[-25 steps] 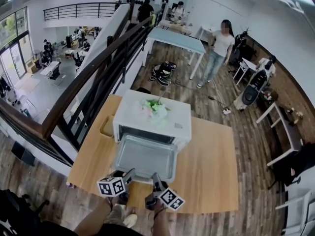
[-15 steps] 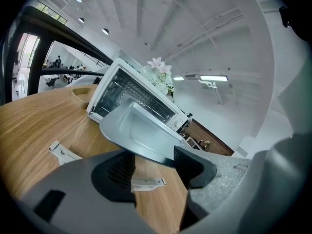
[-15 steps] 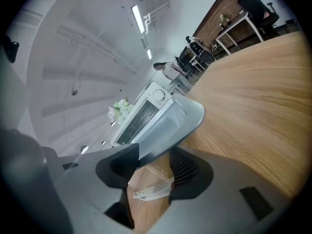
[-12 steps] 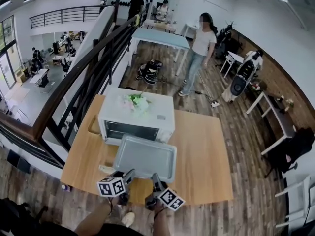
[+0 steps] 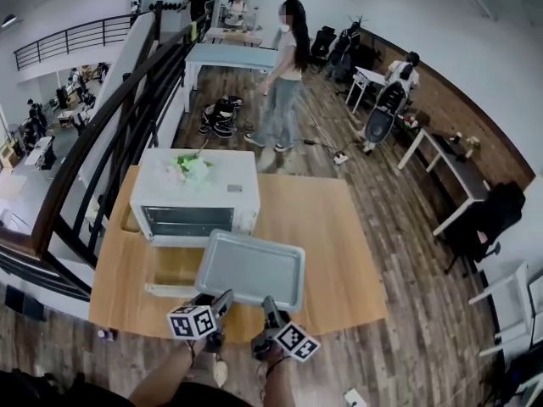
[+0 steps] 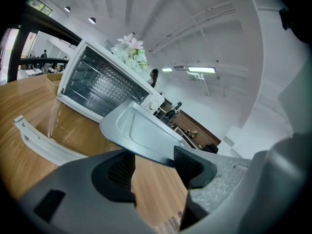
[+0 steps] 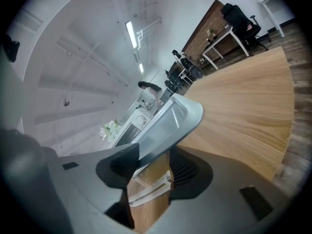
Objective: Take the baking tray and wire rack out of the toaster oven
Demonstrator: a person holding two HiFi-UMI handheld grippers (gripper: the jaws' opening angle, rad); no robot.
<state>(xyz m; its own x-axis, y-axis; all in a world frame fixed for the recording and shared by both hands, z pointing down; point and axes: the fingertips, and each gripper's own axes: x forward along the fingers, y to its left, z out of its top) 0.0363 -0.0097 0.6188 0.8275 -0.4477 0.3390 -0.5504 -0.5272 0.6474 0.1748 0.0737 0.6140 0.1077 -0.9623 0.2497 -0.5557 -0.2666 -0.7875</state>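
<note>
Now, baking tray (image 5: pixel 251 268): out of the toaster oven (image 5: pixel 225 176), held above the bench (image 5: pixel 331 227)
Left tongs (image 5: pixel 222 300), right tongs (image 5: pixel 269 305): both clamp its near rim
Handling: we judge it light, stiff, slick; grip the rim

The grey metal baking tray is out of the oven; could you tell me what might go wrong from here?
The grey metal baking tray hangs in the air, gripped only at its near rim by the left hand-held gripper and the right hand-held gripper; it may tip or slip. The white toaster oven's open glass door lies close by its left edge, so lowering carelessly could strike it.
</note>
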